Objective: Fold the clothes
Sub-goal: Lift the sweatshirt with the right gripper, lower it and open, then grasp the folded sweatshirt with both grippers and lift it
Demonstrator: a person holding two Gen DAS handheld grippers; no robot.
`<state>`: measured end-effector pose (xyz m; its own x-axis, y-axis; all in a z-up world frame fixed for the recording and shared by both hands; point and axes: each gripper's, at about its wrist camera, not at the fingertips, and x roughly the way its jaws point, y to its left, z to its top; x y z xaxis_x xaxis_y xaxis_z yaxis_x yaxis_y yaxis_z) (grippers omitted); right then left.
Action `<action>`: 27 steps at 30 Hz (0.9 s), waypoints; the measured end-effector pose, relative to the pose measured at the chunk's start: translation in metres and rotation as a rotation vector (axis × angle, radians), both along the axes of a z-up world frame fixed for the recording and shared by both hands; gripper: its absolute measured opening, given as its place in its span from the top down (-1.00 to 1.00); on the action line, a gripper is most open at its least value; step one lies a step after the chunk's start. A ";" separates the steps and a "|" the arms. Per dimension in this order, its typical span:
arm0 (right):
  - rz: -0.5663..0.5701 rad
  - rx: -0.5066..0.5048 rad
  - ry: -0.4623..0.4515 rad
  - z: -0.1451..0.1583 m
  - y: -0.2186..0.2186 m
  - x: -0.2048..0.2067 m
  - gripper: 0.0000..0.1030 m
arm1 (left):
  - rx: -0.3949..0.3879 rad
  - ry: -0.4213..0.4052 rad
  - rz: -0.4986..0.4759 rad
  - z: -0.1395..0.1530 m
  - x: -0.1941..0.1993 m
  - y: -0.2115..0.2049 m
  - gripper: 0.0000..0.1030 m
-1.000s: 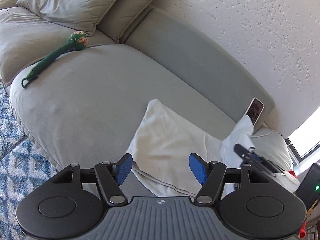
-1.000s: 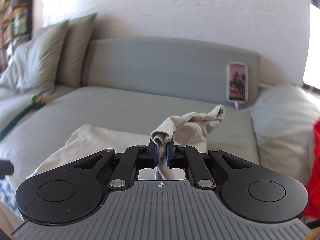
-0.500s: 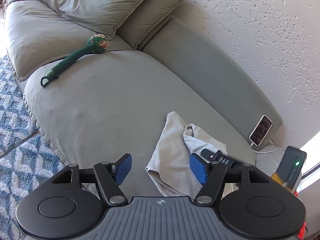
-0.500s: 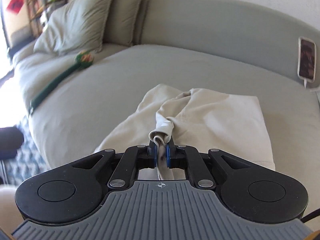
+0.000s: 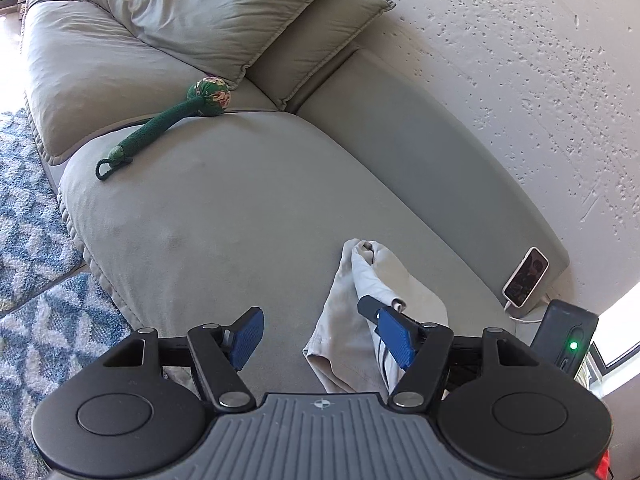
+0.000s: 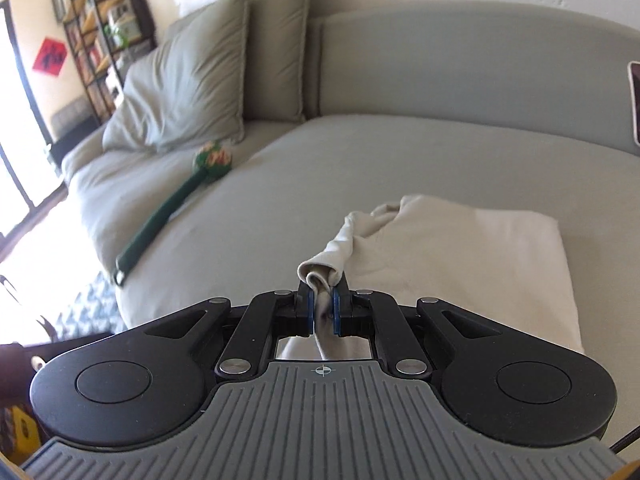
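Note:
A beige garment (image 6: 460, 264) lies on the grey sofa seat (image 6: 360, 160). My right gripper (image 6: 323, 312) is shut on a bunched fold of its cloth, and the fold is drawn out to the left of the pile as a twisted strip. In the left wrist view the garment (image 5: 344, 320) shows as a narrow folded strip. My left gripper (image 5: 320, 336) hovers open above its near edge, and neither of its blue pads (image 5: 244, 338) touches cloth. A black tip of the right gripper (image 5: 370, 306) pokes out just behind the left gripper's right pad.
A green long-handled soft mallet (image 5: 168, 128) lies on the seat at the far left. Two cushions (image 5: 208, 12) lean in the corner. A phone (image 5: 525, 277) on a cable stands against the backrest (image 5: 400, 140). A blue patterned rug (image 5: 36, 260) covers the floor. A shelf (image 6: 100, 28) stands behind.
The right gripper has carried the held fold leftward and down across the garment, and the cloth now lies narrower. The left view shifted slightly; its jaws stayed open.

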<state>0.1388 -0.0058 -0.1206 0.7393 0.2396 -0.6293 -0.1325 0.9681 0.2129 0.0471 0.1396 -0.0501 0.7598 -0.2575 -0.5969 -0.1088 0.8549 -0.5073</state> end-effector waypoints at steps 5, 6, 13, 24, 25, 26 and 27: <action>0.017 -0.064 -0.108 0.004 0.008 -0.020 0.83 | -0.010 0.003 0.023 -0.001 0.001 0.003 -0.24; 0.048 -0.094 -0.105 0.002 0.011 -0.021 0.83 | -0.007 0.006 0.022 -0.001 0.002 0.003 -0.23; 0.284 -0.073 0.025 -0.009 0.013 -0.035 0.48 | 0.027 0.010 0.023 0.000 0.005 0.002 -0.25; -0.091 0.253 0.089 0.012 -0.120 -0.093 0.11 | 0.174 -0.050 -0.280 -0.016 0.063 -0.078 0.46; -0.163 0.240 0.075 0.010 -0.132 -0.094 0.21 | 0.201 -0.050 -0.303 -0.021 0.074 -0.088 0.55; -0.217 0.227 0.080 0.005 -0.141 -0.090 0.52 | 0.235 -0.051 -0.308 -0.030 0.087 -0.096 0.55; -0.245 0.224 0.089 -0.001 -0.146 -0.084 0.64 | 0.280 -0.058 -0.307 -0.038 0.098 -0.103 0.60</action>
<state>0.0545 -0.1515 -0.1212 0.7368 0.2009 -0.6456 0.1270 0.8967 0.4241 0.1448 0.0366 -0.0885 0.7074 -0.3112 -0.6346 0.1942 0.9489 -0.2489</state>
